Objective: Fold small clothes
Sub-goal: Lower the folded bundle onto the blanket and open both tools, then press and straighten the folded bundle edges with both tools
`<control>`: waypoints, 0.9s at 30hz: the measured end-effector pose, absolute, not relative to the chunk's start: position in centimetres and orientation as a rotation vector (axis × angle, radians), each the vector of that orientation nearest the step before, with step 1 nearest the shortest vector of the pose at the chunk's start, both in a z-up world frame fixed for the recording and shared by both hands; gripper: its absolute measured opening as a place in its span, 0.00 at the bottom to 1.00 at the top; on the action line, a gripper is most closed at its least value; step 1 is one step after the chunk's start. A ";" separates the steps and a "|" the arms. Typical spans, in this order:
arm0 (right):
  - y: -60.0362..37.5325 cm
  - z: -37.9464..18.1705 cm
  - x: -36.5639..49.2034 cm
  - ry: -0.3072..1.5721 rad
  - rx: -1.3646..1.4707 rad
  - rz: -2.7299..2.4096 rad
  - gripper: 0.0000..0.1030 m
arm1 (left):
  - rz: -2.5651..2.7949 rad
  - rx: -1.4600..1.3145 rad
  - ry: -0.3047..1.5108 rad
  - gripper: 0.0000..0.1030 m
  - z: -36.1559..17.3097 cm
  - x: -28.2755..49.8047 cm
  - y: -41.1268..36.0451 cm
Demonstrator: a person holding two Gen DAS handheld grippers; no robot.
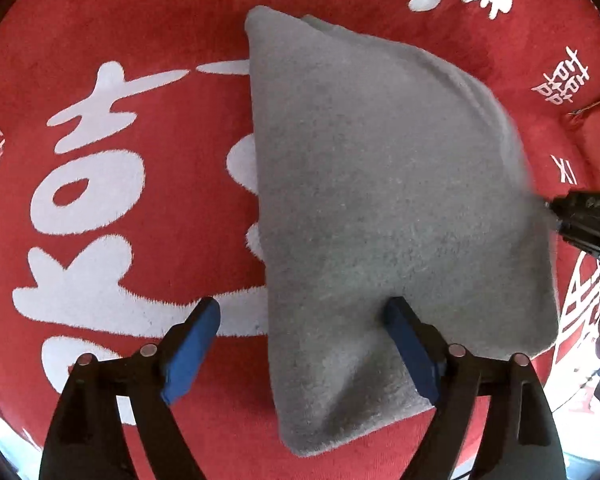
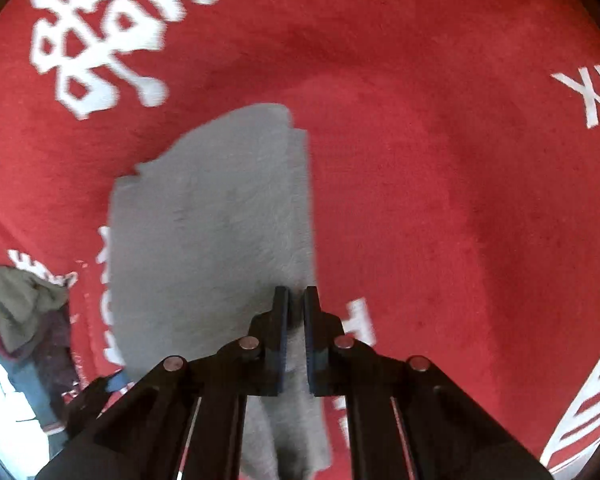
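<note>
A grey fleecy cloth (image 1: 380, 200) lies folded on a red blanket with white characters (image 1: 100, 200). My left gripper (image 1: 302, 312) is open; its right blue pad (image 1: 408, 348) presses on the cloth's near part and its left pad (image 1: 192, 348) is over the red blanket. My right gripper (image 1: 580, 220) shows at the cloth's right edge in the left wrist view. In the right wrist view my right gripper (image 2: 296, 300) is shut on the edge of the grey cloth (image 2: 212, 240), which stretches away to the left.
A pile of other clothes (image 2: 20, 308) lies at the left edge of the right wrist view. A red cushion edge (image 1: 596, 120) sits at the far right. The red blanket (image 2: 460, 200) spreads all around.
</note>
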State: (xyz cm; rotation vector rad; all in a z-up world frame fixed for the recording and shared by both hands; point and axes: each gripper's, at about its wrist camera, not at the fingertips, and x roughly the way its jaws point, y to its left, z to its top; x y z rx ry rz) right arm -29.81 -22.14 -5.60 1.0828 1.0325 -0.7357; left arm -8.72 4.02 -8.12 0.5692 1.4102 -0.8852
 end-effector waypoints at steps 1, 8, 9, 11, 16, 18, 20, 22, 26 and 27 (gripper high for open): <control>-22.3 -6.1 -30.5 1.065 1.084 -0.767 0.07 | -0.883 0.570 1.416 0.84 -8.1 -8.7 4.0; -21.2 -4.7 -34.5 0.978 1.160 -0.724 0.08 | -0.874 0.634 1.389 0.84 -7.9 -9.5 2.8; -21.2 -4.6 -34.5 0.973 1.168 -0.715 0.08 | -0.872 0.639 1.387 0.84 -7.9 -9.6 2.7; -21.3 -4.4 -34.4 0.960 1.175 -0.697 0.09 | -0.859 0.655 1.384 0.93 -8.0 -9.8 2.2; -23.1 -3.8 -32.2 0.886 1.199 -0.619 0.58 | -0.833 0.667 1.392 0.99 -8.5 -9.6 2.0; -24.0 -3.4 -30.9 0.856 1.187 -0.593 0.59 | -0.832 0.666 1.396 0.99 -8.7 -9.5 1.9; -24.8 -3.3 -29.5 0.850 1.177 -0.580 0.59 | -0.830 0.664 1.398 0.99 -8.8 -9.5 1.7; -25.6 -3.3 -28.3 0.843 1.181 -0.564 0.59 | -0.828 0.663 1.400 0.99 -8.9 -9.4 1.6; -27.3 -4.1 -27.0 0.847 1.217 -0.533 0.59 | -0.825 0.651 1.414 0.99 -9.3 -9.3 1.6; -27.6 -4.3 -26.6 0.846 1.228 -0.522 0.59 | -0.825 0.648 1.416 0.99 -9.3 -9.0 1.7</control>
